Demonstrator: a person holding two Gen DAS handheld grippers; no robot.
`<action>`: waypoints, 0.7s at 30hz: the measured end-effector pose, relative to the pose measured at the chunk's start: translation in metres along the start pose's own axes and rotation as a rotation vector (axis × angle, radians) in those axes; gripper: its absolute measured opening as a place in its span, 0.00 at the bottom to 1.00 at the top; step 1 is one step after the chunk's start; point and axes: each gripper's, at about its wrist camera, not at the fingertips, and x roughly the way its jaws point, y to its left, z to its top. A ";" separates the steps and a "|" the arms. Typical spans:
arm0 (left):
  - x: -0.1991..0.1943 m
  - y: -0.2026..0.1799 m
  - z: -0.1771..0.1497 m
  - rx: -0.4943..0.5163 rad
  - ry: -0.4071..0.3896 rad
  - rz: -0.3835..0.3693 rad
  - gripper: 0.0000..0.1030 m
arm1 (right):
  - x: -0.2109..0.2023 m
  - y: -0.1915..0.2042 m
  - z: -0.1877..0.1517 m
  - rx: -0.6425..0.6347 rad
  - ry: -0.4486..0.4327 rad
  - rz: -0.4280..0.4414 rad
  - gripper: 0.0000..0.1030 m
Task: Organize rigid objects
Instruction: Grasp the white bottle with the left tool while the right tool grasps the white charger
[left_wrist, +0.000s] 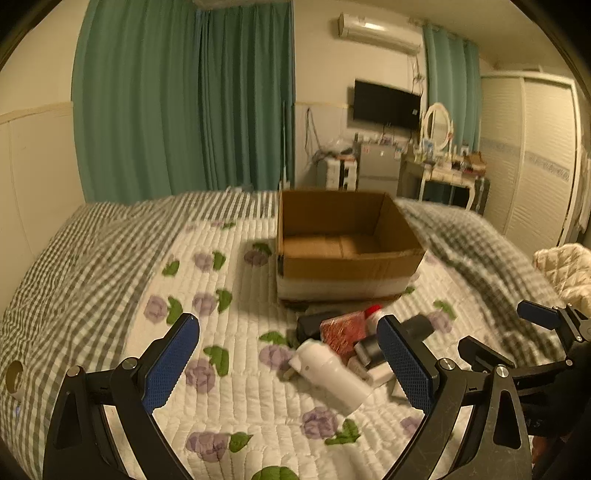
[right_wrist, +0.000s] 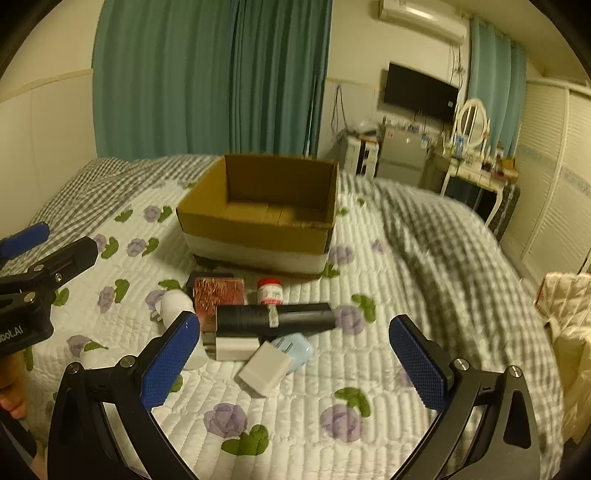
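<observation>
An open, empty cardboard box (left_wrist: 343, 236) (right_wrist: 258, 218) stands on the bed. In front of it lies a pile of small objects: a white bottle (left_wrist: 332, 373) (right_wrist: 176, 306), a red patterned box (left_wrist: 341, 330) (right_wrist: 218, 293), a red-capped jar (right_wrist: 269, 291), a long black cylinder (right_wrist: 275, 318), a white charger block (right_wrist: 266, 368) and a pale blue plug (right_wrist: 295, 349). My left gripper (left_wrist: 291, 363) is open and empty, just short of the white bottle. My right gripper (right_wrist: 295, 360) is open and empty, around the charger block's position but above it.
The bed has a white quilt with purple flowers (left_wrist: 236, 398) and a grey checked blanket (left_wrist: 476, 243) on the right and far side. Green curtains, a TV, a dresser and a wardrobe stand beyond. A cream quilted item (right_wrist: 569, 302) lies at the right edge.
</observation>
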 end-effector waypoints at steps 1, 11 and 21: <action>0.007 0.000 -0.004 0.001 0.024 0.003 0.96 | 0.008 -0.001 -0.003 0.007 0.022 0.001 1.00; 0.061 -0.001 -0.036 0.008 0.211 0.016 0.96 | 0.111 0.002 -0.038 0.035 0.351 0.067 1.00; 0.084 -0.013 -0.025 0.032 0.278 0.030 0.96 | 0.134 0.015 -0.044 -0.030 0.379 0.013 0.53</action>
